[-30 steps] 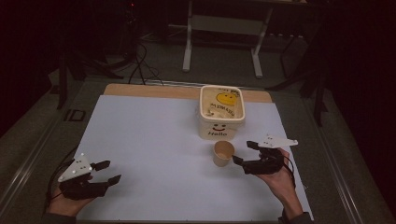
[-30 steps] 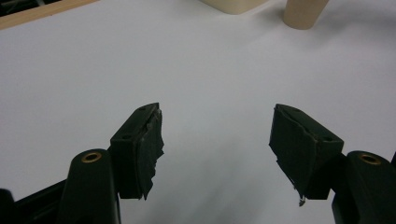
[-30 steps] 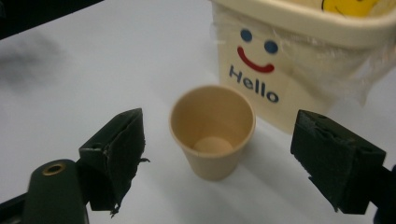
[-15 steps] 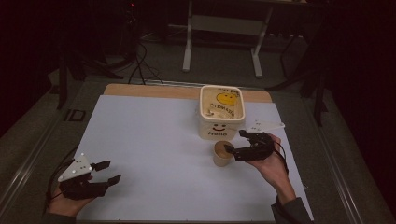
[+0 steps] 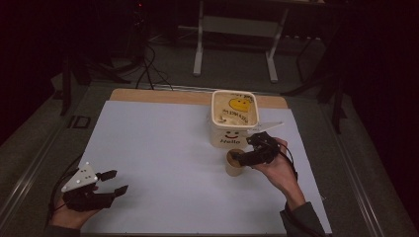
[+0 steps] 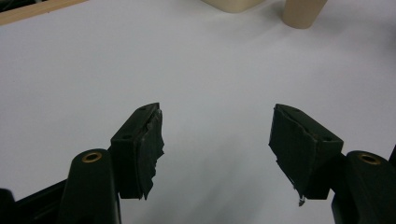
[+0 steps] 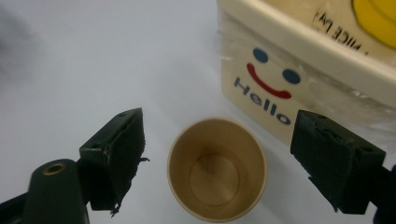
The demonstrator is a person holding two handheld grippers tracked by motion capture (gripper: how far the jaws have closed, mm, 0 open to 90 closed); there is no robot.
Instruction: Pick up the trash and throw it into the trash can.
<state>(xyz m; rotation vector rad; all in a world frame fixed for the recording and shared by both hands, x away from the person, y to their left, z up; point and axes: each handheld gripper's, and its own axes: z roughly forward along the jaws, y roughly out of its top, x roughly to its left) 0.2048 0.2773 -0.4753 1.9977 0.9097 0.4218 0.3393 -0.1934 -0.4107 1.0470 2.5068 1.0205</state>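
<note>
A small tan paper cup (image 5: 234, 163) stands upright and empty on the white sheet, just in front of a cream tub (image 5: 234, 118) marked "Hello" with a smiley face. My right gripper (image 5: 243, 150) hovers open over the cup from the right. In the right gripper view its jaws stand wide on either side of the cup (image 7: 217, 170), apart from it, with the tub (image 7: 303, 70) just behind. My left gripper (image 5: 117, 181) rests open and empty near the front left corner. In the left gripper view (image 6: 217, 121) it faces bare sheet, the cup (image 6: 303, 11) and tub (image 6: 233, 3) far off.
A white sheet (image 5: 163, 148) covers the table, with a strip of wood (image 5: 158, 95) showing along the far edge. Beyond the table stand a metal frame (image 5: 234, 44) and floor cables (image 5: 148, 69) in dim light.
My right gripper has moved forward and left, from beside the cup to above it, its jaws now straddling the cup. The left gripper has stayed put.
</note>
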